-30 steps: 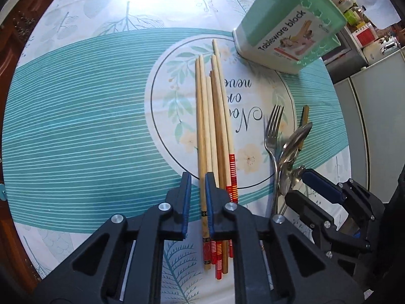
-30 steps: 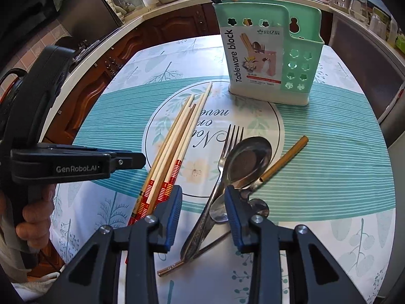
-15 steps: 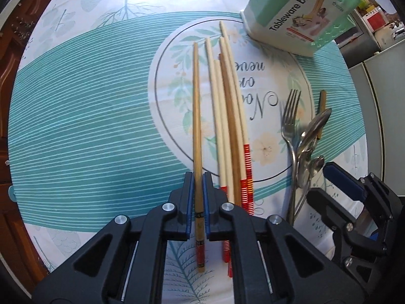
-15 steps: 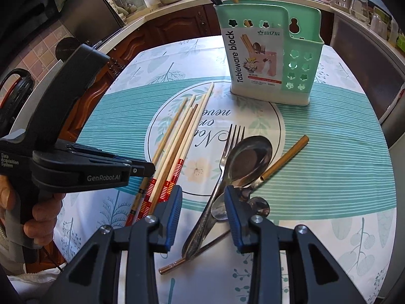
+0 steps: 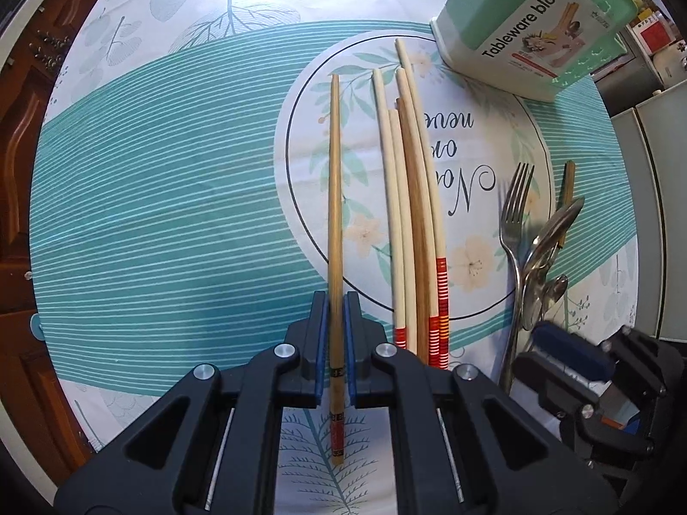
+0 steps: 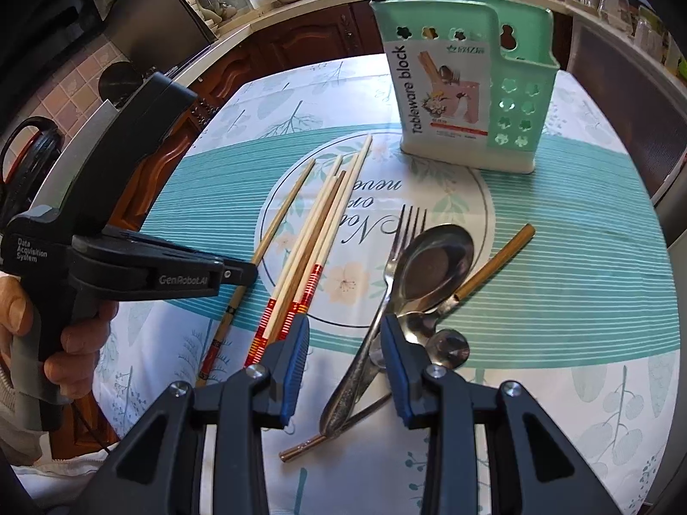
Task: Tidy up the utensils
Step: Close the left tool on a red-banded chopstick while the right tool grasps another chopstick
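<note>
My left gripper [image 5: 337, 302] points down at the table and is shut on a single brown chopstick [image 5: 335, 171], which lies apart, left of the other chopsticks [image 5: 412, 197]. The right wrist view shows that left gripper [image 6: 253, 272] clamping the chopstick [image 6: 283, 210] near its red end. My right gripper [image 6: 343, 343] hovers over the handles of a fork [image 6: 401, 249], a large spoon [image 6: 438, 262] and a small spoon [image 6: 448, 345]. Its jaws are closing slightly; the fork handle shows between them, untouched by the pads. A mint utensil holder [image 6: 463, 86] stands behind.
A utensil with a wooden handle [image 6: 498, 257] lies under the large spoon, and a bronze handle [image 6: 309, 446] pokes out near the table's front. A hand [image 6: 64, 343] holds the left gripper. Kitchen cabinets and a counter surround the round table [image 6: 601, 300].
The left gripper shut on the leftmost chopstick and pulled it sideways, away from the bundle. The right gripper has stayed over the fork and spoons.
</note>
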Demonstrator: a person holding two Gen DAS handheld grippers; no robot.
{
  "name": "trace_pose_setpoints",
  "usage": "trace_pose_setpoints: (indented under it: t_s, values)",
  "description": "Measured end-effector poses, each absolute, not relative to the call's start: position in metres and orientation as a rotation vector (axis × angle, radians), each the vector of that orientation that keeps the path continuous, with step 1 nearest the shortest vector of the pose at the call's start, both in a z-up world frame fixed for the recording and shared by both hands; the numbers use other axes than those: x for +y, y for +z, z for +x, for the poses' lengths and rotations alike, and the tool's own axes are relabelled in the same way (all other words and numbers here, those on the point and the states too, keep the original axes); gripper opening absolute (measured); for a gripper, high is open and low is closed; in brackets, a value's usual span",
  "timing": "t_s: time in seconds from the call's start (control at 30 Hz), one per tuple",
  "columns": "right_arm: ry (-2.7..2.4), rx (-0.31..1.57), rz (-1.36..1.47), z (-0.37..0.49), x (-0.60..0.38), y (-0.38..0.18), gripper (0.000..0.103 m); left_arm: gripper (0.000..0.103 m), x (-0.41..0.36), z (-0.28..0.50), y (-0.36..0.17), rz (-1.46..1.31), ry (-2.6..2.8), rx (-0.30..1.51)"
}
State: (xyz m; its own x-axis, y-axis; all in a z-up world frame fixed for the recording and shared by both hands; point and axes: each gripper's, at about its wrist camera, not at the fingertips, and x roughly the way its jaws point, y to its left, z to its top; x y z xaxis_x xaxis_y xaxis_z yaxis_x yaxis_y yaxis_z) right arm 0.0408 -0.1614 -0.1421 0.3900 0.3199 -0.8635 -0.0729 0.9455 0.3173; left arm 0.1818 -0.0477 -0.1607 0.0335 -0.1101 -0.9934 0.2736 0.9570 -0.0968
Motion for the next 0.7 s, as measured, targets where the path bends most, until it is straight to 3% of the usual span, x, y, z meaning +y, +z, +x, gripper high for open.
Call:
trace_pose_setpoints:
  t_s: [0.07, 0.5, 0.7]
  values:
    - [0.301, 1.186, 0.293, 0.047, -0.159, -0.145, 0.016, 0.005, -0.048, 0.187, -0.161, 0.108, -0.298, 1.514]
    - [0.387, 1.401, 0.533, 0.097, -0.133, -0.175, 0.016, 0.005, -0.014, 0.185, -0.159, 0.034, -0.296, 1.526]
    - [0.316, 1.401, 0.498, 0.105, -0.131, -0.174, 0.016, 0.005, -0.010, 0.176, -0.161, 0.037, -0.311, 1.517]
